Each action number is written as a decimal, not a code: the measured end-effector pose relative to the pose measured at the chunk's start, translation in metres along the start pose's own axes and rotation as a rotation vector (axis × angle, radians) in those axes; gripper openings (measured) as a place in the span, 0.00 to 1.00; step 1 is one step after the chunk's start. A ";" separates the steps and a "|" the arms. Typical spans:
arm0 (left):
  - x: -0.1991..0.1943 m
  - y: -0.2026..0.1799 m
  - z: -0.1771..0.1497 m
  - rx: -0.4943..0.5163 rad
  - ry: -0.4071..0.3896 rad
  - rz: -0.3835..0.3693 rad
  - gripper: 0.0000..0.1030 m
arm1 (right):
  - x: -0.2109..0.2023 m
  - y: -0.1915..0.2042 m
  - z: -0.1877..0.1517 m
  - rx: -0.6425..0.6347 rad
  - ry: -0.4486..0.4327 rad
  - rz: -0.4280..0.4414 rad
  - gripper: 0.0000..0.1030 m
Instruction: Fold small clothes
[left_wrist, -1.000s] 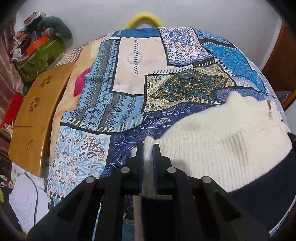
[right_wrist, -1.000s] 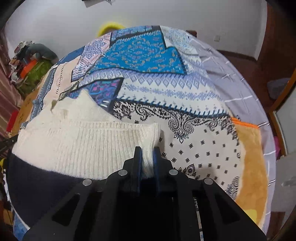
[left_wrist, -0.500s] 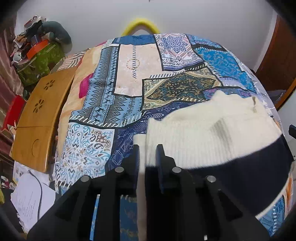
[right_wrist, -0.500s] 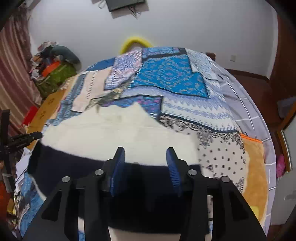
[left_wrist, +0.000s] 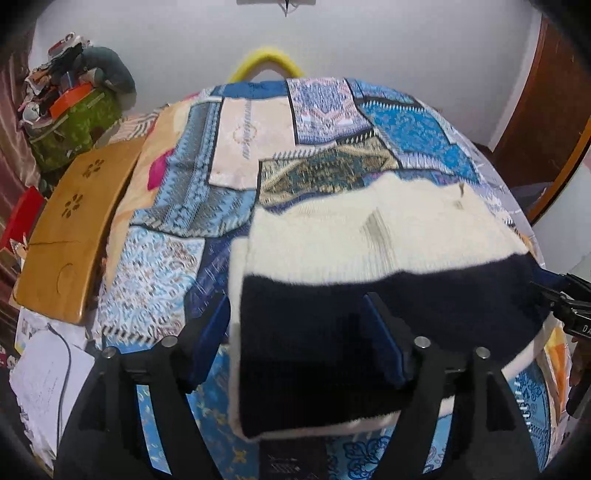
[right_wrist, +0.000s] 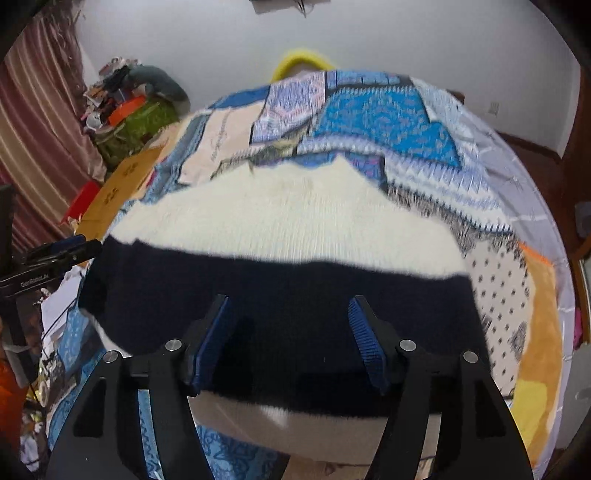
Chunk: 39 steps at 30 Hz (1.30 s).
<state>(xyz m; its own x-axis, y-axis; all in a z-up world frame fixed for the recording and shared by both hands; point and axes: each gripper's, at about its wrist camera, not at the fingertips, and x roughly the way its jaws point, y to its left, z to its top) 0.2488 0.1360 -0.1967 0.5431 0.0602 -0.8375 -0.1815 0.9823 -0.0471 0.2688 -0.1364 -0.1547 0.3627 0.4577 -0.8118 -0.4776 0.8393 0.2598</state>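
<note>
ribbed cream-and-navy knit sweater (left_wrist: 369, 258) lies folded on patchwork bedspread (left_wrist: 184, 206).

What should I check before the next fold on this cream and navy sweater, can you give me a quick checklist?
1. Left gripper free of the cloth: ok, its jaws are opening and the pads are not pressing on the sweater.
2. Right gripper free of the cloth: ok, jaws opening, nothing pinched.
3. Sweater lying on the patchwork bedspread: ok, resting there with the navy part toward the grippers.
4. Fold edges lined up: cannot tell, both views are blurred.
5. Cream layer hidden under the navy part: not ok, a cream edge shows at the near side.
6. Other garments in the way: ok, none on the bedspread around it.
</note>
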 end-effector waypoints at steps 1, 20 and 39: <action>0.004 -0.001 -0.003 -0.002 0.016 0.001 0.73 | 0.003 -0.001 -0.004 0.004 0.017 -0.002 0.60; 0.007 0.055 -0.061 -0.195 0.113 0.022 0.81 | -0.010 -0.009 -0.027 -0.006 0.019 -0.064 0.74; -0.021 0.026 -0.082 -0.299 0.178 -0.194 0.81 | -0.013 0.034 -0.016 -0.107 -0.035 -0.030 0.75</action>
<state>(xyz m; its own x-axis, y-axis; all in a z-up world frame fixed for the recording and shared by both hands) 0.1655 0.1453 -0.2254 0.4452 -0.1791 -0.8773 -0.3344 0.8756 -0.3485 0.2352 -0.1189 -0.1436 0.4049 0.4443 -0.7992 -0.5483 0.8174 0.1767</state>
